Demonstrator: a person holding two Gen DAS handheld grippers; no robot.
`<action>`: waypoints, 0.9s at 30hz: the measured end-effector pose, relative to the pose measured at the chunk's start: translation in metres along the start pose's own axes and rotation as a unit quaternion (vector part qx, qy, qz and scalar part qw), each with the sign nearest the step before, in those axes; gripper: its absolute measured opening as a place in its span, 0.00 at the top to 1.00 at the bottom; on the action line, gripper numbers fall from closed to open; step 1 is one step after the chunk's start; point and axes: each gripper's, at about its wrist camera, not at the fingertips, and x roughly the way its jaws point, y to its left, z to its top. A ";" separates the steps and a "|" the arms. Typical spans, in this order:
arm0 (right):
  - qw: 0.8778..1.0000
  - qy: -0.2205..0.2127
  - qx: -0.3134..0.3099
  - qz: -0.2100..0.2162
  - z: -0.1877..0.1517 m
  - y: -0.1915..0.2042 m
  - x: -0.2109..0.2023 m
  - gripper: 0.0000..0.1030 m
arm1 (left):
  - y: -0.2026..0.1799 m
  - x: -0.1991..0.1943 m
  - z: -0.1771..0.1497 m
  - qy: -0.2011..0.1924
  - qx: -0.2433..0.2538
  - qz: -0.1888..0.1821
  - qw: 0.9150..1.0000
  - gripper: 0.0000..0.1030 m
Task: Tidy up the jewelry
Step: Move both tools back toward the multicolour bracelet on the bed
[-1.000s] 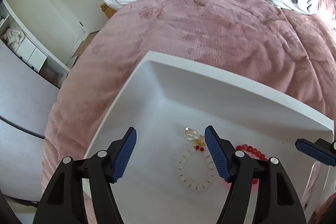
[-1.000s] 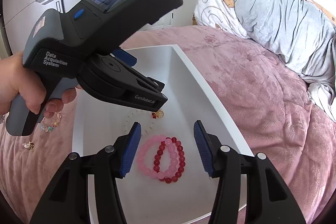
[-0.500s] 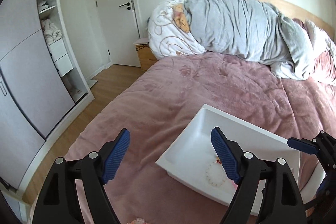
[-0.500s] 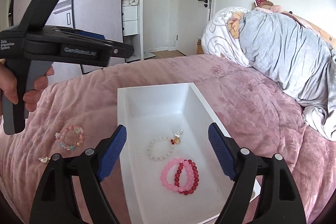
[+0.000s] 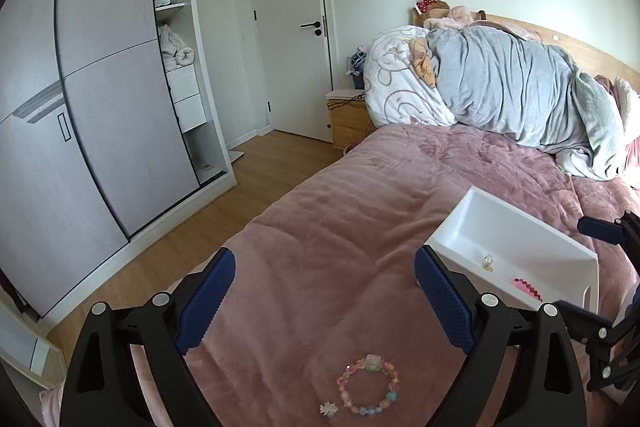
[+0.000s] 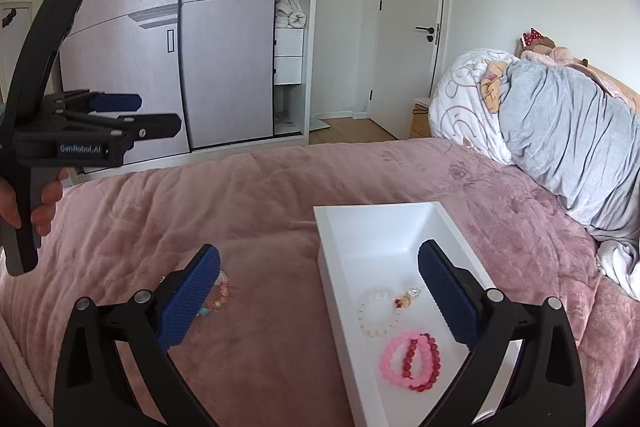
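A white tray (image 6: 340,267) lies on the pink bedspread. In it are a white bead bracelet with a charm (image 6: 378,313), a pink bracelet (image 6: 394,355) and a red bracelet (image 6: 420,363). A pastel multicolour bracelet (image 5: 370,385) with a small star charm (image 5: 329,409) lies on the bedspread left of the tray (image 5: 452,227). My left gripper (image 5: 324,303) is open and empty, above and behind that bracelet. My right gripper (image 6: 320,299) is open and empty, over the tray's left wall. The pastel bracelet (image 6: 218,299) is partly hidden behind its left finger.
A grey duvet (image 5: 520,95) and a white pillow (image 5: 400,87) are piled at the head of the bed. A wardrobe (image 5: 100,107), a door (image 5: 296,27) and a wooden floor (image 5: 192,223) lie to the left. The bed edge is at the near left.
Both grippers have pulled up and back from the tray. The left gripper has swung left off the tray to above the pastel bracelet. The white bracelet stays in the tray.
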 end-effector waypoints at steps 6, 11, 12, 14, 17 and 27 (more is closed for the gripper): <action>0.999 0.014 -0.008 0.029 0.004 0.034 0.024 0.05 | 0.026 -0.003 -0.046 0.008 -0.006 0.018 1.000 0.08; 0.999 0.019 -0.030 0.042 -0.003 0.060 0.043 0.05 | 0.037 0.006 -0.087 0.017 -0.002 0.007 1.000 0.06; 0.998 0.022 -0.033 0.046 -0.005 0.064 0.048 0.05 | 0.038 0.009 -0.094 0.018 -0.001 0.005 1.000 0.06; 0.997 0.028 -0.039 0.052 -0.010 0.072 0.058 0.05 | 0.039 0.016 -0.107 0.021 0.001 -0.001 1.000 0.06; 0.997 0.051 -0.042 0.051 -0.018 0.083 0.076 0.05 | 0.044 0.026 -0.124 0.024 -0.006 -0.005 1.000 0.06; 0.993 0.103 -0.026 0.053 -0.051 0.087 0.132 0.05 | 0.047 0.059 -0.170 0.045 -0.001 -0.062 0.997 0.06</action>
